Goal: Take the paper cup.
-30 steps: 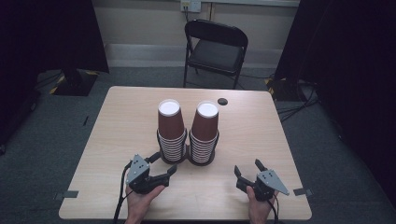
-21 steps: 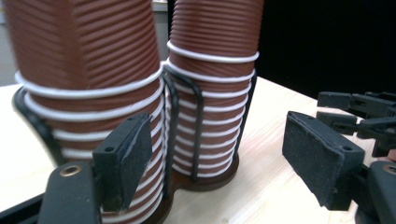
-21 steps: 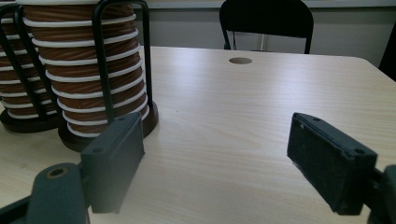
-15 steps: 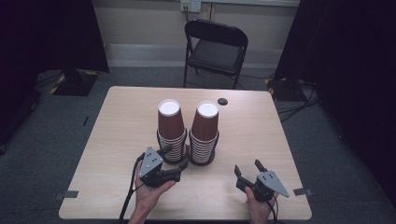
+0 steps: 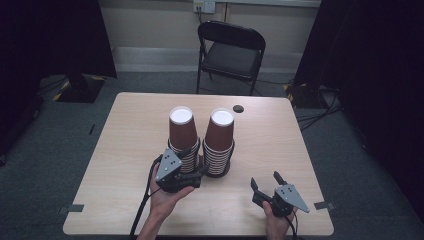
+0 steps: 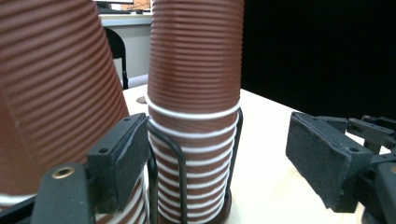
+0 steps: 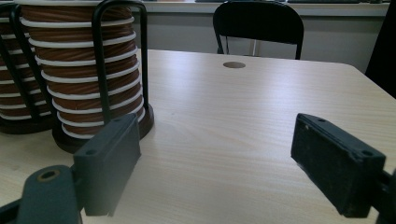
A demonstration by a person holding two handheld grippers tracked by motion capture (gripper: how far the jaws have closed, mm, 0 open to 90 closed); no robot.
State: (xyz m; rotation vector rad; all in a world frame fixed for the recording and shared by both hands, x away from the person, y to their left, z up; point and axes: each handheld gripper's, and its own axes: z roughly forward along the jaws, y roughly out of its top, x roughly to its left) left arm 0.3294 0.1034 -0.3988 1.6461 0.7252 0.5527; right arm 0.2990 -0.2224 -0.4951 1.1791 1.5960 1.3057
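Since the earlier frame the left gripper [image 5: 196,161] has travelled from about seven o'clock on the worktop [image 5: 125,150] up toward the centre, and it now sits right at the wire holder [image 6: 180,163] of the two cup stacks, while the right gripper [image 5: 266,181] at roughly five o'clock has not shifted. The left jaws have just been opening; in the left gripper view they stand visibly apart with the right cup stack [image 6: 196,70] rising in the gap ahead of them, and the left cup stack [image 6: 51,84] crowds the near pad from the side, but neither pad presses on a cup, so nothing is held. That reads as the start of a reach: the hand seems to be lining up on a stack to pull a cup free, and the gap looks too narrow yet to take a cup's full width. Both stacks stand upright, side by side and nearly touching, just short of the worktop's middle, each seated in a dark round base with black wire loops around the lower cups. The left hand [image 5: 167,197] comes in from six o'clock, gripper held about level and aimed toward twelve to one o'clock, cable trailing back off the near edge. The right hand [image 5: 274,220] rests low, its jaws spread wide and empty, pointing toward eleven o'clock across bare wood beside the holder's base [image 7: 100,130].
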